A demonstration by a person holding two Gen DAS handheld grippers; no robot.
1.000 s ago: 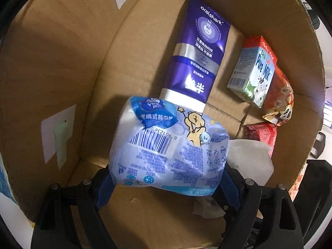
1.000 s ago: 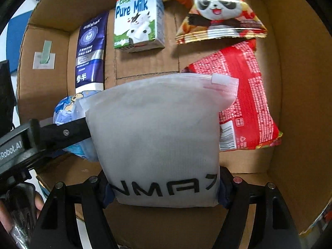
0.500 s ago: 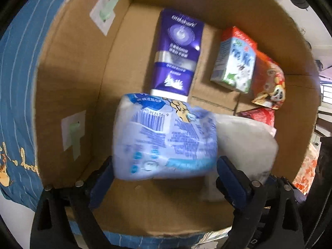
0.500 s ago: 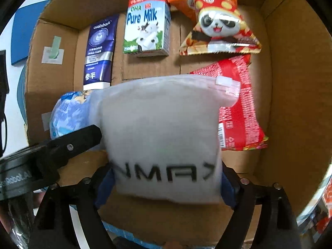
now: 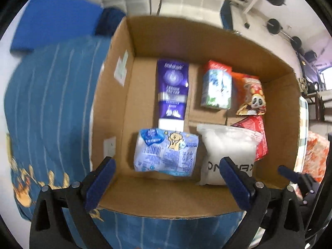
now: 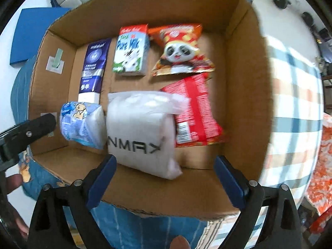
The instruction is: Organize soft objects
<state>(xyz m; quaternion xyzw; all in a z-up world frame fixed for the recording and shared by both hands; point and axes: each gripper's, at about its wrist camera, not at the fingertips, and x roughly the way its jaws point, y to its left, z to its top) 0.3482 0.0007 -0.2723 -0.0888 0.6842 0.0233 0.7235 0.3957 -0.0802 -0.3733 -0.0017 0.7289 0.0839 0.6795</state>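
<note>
A cardboard box holds the soft items. A blue tissue pack lies at its near left. A white zip bag with black letters lies beside it on the right. My left gripper is open and empty above the box's near wall. My right gripper is open and empty above the near wall too. The left gripper's finger shows in the right wrist view.
Further back in the box lie a purple toothpaste box, a milk carton, a panda snack bag and a red snack bag. The box sits on blue fabric; checked cloth lies right.
Both grippers have opened and let go: the tissue pack and the white bag now lie on the box floor. Both grippers have pulled back and up, out of the box.
</note>
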